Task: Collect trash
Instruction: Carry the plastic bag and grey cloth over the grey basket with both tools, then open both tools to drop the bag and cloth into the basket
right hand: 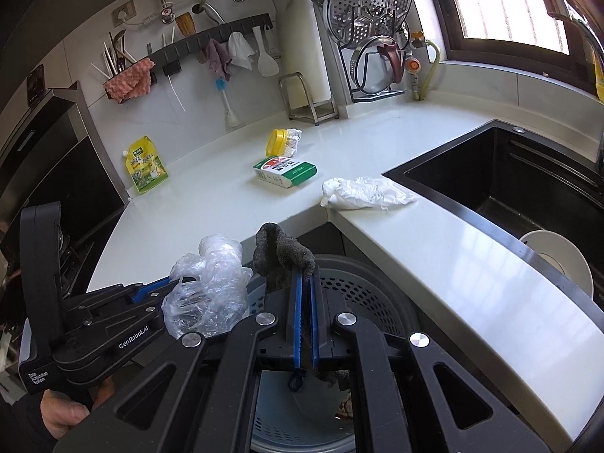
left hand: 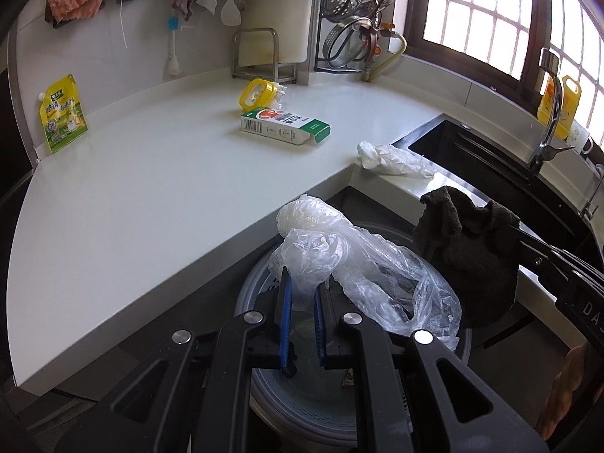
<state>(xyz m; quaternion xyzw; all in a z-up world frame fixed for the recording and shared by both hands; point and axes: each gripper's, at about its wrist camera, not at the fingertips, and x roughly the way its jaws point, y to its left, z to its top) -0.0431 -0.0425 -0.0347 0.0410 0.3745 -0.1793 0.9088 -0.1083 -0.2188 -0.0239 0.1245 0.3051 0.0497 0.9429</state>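
My left gripper (left hand: 304,283) is shut on a clear crumpled plastic bag (left hand: 339,256) and holds it over a grey perforated trash bin (left hand: 249,294) below the counter edge. My right gripper (right hand: 305,275) is shut on a dark rag (right hand: 279,253) and holds it over the same bin (right hand: 362,287). The rag also shows in the left wrist view (left hand: 464,249), and the bag in the right wrist view (right hand: 211,283). On the white counter (left hand: 132,188) lie a green and white carton (left hand: 285,124), a yellow-lidded container (left hand: 260,94), a yellow pouch (left hand: 62,113) and a crumpled white wad (left hand: 392,158).
A black sink (right hand: 502,173) with a tap (left hand: 547,113) sits at the right, with a white plate (right hand: 558,260) in it. A dish rack with a steamer (right hand: 370,11) and a rail of hanging cloths (right hand: 211,49) stand along the back wall.
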